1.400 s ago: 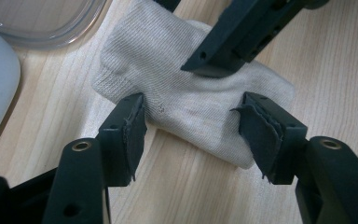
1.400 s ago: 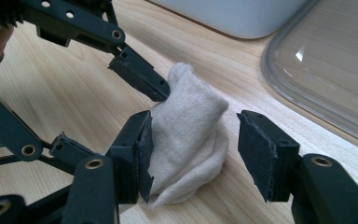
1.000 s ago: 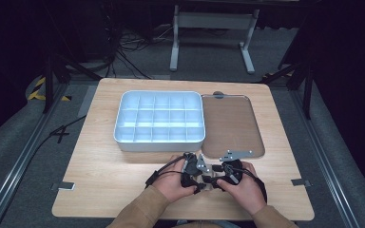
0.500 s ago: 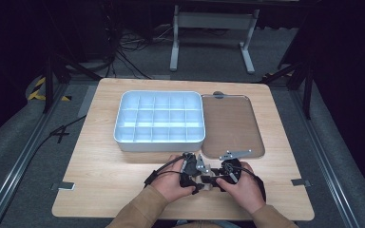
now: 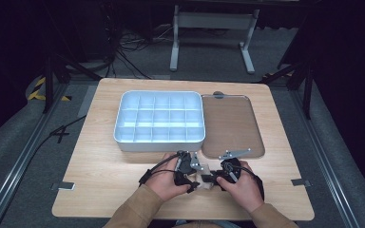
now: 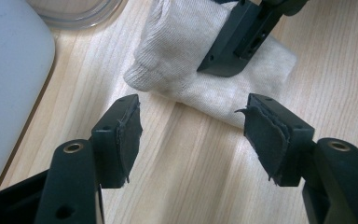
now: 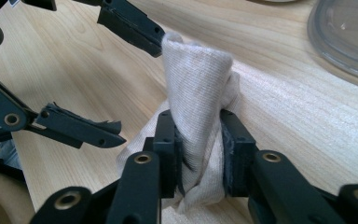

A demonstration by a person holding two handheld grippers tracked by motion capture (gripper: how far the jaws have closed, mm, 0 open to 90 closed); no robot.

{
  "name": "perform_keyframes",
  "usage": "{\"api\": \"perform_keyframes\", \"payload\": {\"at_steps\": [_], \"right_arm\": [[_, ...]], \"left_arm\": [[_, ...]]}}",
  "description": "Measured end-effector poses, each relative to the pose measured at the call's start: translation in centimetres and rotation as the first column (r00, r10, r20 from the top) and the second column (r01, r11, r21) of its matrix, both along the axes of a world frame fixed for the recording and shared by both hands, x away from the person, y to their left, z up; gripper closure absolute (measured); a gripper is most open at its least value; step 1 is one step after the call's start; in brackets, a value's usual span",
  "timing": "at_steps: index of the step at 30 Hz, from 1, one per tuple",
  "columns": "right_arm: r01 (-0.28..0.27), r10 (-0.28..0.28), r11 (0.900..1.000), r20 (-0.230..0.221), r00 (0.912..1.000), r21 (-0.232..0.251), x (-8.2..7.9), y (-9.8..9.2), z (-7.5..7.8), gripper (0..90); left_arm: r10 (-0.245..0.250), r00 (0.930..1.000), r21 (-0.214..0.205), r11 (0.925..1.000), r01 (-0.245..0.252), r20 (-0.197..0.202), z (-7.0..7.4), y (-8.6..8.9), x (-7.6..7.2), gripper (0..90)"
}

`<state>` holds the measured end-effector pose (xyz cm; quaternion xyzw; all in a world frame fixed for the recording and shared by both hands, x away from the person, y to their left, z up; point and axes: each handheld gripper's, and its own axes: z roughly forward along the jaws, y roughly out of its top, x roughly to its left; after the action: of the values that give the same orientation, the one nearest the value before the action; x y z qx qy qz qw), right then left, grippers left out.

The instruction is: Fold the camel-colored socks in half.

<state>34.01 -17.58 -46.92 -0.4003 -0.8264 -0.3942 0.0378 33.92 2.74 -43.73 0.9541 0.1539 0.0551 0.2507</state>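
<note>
Now the right gripper (image 7: pixel 199 154) has just been closing and pinches the white cloth (image 7: pixel 198 93); left gripper (image 6: pixel 193 135) has been opening, released beside it: handover complete

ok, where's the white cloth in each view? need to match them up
High view: white cloth low centre, between the two hands.
Left gripper view: top centre, beyond the open jaws, the right gripper clamped on it.
Right gripper view: centre, bunched upright between its own jaws.
Shared landmark: the clear lid, its rim at top left in the left gripper view and top right in the right gripper view.
</note>
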Motion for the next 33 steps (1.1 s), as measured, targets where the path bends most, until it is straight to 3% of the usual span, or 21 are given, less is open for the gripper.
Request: {"api": "perform_keyframes", "payload": {"at_steps": [6,9,15,33], "right_arm": [[-0.011,0.011,0.9999,0.023,0.9997,-0.012,-0.2,-0.1,0.5,74.4],[-0.005,0.005,1.0,0.065,0.9979,-0.002,-0.2,-0.4,1.2,74.4],[-0.004,0.003,0.9999,0.101,0.9949,0.01,-0.4,-0.8,2.2,74.4],[0.031,-0.04,0.9983,0.183,0.9824,0.049,-0.1,-2.6,4.2,74.2]], "left_arm": [[0.008,1.0,-0.013,0.9999,-0.008,0.005,0.3,0.5,0.1,37.0],[0.016,0.9998,-0.018,0.9997,-0.016,0.006,0.4,0.8,0.2,36.9],[0.028,0.9996,-0.028,0.9992,-0.028,0.005,0.6,1.1,0.3,37.0],[0.033,0.9995,-0.032,0.9989,-0.033,0.0,0.7,1.5,0.4,36.9]]}}
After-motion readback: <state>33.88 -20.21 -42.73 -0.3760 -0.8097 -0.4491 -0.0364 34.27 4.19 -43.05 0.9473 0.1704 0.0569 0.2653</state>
